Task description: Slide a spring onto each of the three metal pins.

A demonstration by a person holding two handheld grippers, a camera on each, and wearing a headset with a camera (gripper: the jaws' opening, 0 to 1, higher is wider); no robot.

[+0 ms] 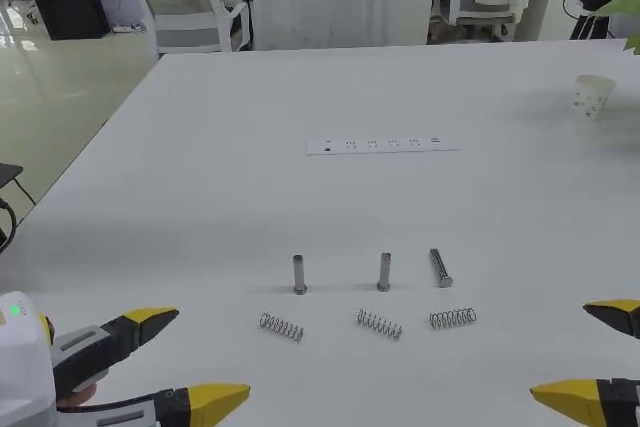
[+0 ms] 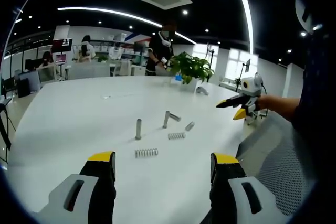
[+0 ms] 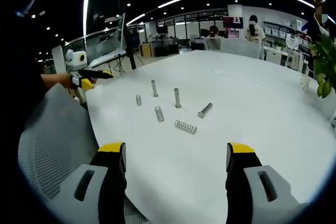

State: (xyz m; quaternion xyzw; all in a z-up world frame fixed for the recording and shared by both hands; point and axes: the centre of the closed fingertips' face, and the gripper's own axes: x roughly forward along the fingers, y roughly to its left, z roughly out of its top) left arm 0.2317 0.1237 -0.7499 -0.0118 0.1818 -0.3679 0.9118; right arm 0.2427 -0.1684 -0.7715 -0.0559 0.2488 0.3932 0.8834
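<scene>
A flat white strip with a row of small dark marks (image 1: 382, 145) lies on the broad white counter (image 1: 200, 167) at 12 o'clock in the head view. A white dotted paper cup (image 1: 593, 97) stands well apart from it at 2 o'clock. Past the counter's far edge at 11 o'clock is a white mesh-backed office chair (image 1: 190, 2); the left gripper view has a green leafy potted plant (image 2: 191, 66) at 1 o'clock.

bare table (image 1: 180, 197) surrounds pins (image 1: 384, 272); springs (image 1: 379, 324) lie at their 6 o'clock; cup (image 1: 592, 97) far at 2 o'clock.
</scene>
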